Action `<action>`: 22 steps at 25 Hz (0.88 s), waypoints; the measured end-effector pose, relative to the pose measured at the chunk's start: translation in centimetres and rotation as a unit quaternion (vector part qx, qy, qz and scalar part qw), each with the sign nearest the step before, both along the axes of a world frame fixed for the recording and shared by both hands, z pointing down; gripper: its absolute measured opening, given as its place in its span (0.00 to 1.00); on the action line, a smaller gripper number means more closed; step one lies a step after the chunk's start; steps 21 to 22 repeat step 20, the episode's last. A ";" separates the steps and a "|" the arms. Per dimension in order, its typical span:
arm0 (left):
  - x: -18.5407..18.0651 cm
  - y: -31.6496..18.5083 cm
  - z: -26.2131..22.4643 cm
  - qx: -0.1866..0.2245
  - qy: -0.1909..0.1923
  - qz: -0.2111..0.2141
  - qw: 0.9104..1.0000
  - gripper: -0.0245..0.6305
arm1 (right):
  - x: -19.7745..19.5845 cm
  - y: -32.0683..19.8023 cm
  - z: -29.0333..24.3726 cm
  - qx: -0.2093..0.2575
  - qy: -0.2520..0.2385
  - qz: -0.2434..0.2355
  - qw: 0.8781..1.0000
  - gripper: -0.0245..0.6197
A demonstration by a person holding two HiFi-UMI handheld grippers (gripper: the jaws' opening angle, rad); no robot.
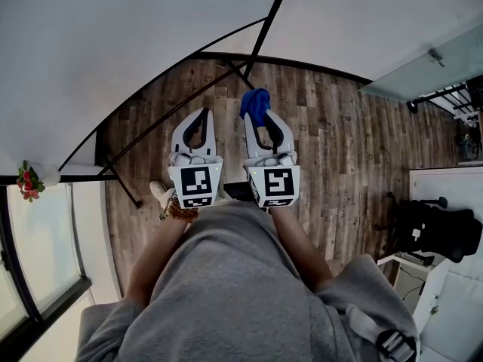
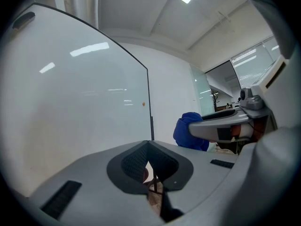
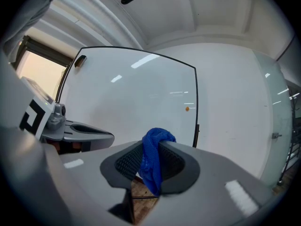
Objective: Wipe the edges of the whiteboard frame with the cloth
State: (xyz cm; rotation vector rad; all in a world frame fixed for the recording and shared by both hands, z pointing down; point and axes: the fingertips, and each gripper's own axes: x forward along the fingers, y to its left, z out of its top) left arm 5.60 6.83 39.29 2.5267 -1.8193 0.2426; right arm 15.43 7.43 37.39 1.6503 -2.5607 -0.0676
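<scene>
Jaws on the right gripper [image 3: 151, 150] clamped on the blue cloth [image 3: 153, 166], bunched between the pads at lower centre of the right gripper view. Left gripper [image 2: 149, 145] jaws tip to tip, nothing between. Side by side at mid-frame in the head view, above wooden floor [image 1: 339, 142]. Whiteboard [image 3: 131, 88] ahead, across the upper left; black frame [image 3: 196, 102] right of centre, apart from the cloth.
</scene>
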 end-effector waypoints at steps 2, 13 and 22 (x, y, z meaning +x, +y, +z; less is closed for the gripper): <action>0.2 0.1 0.1 0.000 0.000 0.001 1.000 0.05 | 0.4 0.1 0.2 0.000 0.000 0.002 1.000 0.20; 1.5 0.8 1.5 -0.015 -0.011 0.014 1.000 0.05 | 2.5 0.2 0.8 -0.008 -0.013 0.022 1.000 0.20; 2.1 1.2 2.3 -0.027 -0.024 0.032 0.999 0.05 | 3.7 0.7 1.5 -0.015 -0.029 0.047 0.998 0.20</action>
